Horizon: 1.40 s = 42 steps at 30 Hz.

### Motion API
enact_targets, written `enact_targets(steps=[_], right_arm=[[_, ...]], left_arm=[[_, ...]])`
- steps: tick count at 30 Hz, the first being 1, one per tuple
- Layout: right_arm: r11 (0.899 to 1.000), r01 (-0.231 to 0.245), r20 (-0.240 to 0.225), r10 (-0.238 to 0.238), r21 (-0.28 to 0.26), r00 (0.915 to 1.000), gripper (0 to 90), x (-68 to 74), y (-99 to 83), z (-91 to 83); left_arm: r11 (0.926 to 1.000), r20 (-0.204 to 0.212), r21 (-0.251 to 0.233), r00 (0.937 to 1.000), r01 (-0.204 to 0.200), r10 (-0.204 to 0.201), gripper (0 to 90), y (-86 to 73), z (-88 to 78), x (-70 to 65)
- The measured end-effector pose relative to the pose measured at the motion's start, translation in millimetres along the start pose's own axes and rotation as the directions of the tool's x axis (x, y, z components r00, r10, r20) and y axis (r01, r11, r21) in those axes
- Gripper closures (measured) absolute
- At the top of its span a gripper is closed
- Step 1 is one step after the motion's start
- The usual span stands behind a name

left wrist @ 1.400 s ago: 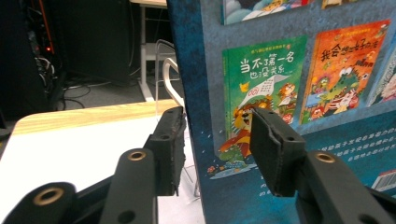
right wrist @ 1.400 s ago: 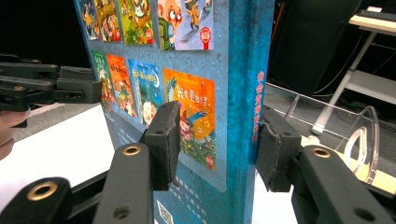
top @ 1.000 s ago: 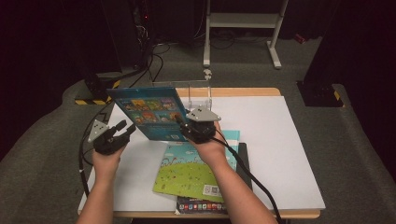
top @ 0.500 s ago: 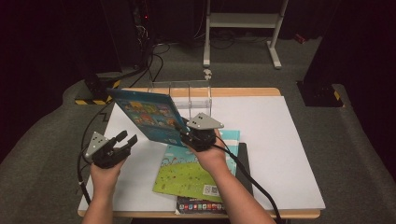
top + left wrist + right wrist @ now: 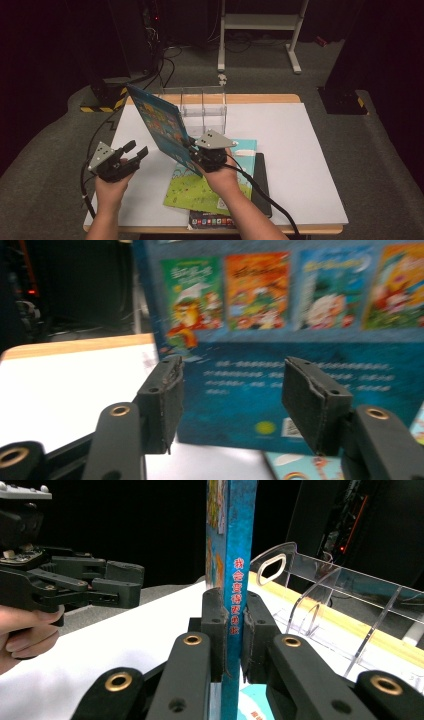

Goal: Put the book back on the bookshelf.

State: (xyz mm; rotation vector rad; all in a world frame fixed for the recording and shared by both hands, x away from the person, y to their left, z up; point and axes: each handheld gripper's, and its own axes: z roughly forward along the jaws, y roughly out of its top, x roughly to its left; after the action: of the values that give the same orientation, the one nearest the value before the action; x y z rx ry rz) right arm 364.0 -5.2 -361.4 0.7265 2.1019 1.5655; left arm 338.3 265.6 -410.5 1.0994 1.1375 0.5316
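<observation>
The right gripper (image 5: 192, 152) pinches the upright blue book (image 5: 159, 125) by its spine, just before the clear rack (image 5: 202, 105); the left gripper (image 5: 134, 152) hangs open beside it.

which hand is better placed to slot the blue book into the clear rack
Right. The right tongs are clamped on the blue book's spine, holding it upright close to the clear rack. The left tongs are open and off the book.

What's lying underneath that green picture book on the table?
Under the green picture book lies a black flat thing, sticking out at its right, and another book's colourful edge peeks out at the near side. How much more is stacked beneath is covered.
</observation>
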Motion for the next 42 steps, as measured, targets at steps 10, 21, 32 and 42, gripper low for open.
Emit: enact_targets(steps=[10, 21, 32, 42], right_arm=[[1.000, 0.007, 0.016, -0.007, -0.017, 0.9998, 82.4, 12.0, -7.9, -4.1], [0.998, 0.054, 0.020, -0.054, -0.038, 0.9984, 81.6, 31.5, -13.4, -5.3], [0.996, 0.069, -0.007, -0.070, -0.059, 0.9975, 79.7, 42.7, -19.1, -5.3], [1.000, 0.010, -0.071, -0.010, 0.004, 0.9974, 62.4, 35.9, -25.2, -4.5]], left_arm=[[1.0000, 0.138, 0.007, 0.9904, 0.001, -0.002, 32.9, 3.2, -3.1, -45.0], [0.9992, 0.237, -0.019, 0.9709, 0.036, -0.030, 28.5, 12.0, -7.1, -82.5], [0.9977, 0.245, -0.014, 0.9677, 0.067, -0.061, 26.7, 11.3, -5.3, -82.7], [0.9972, 0.241, -0.021, 0.9684, 0.072, -0.065, 26.6, 11.3, -7.7, -81.6]])
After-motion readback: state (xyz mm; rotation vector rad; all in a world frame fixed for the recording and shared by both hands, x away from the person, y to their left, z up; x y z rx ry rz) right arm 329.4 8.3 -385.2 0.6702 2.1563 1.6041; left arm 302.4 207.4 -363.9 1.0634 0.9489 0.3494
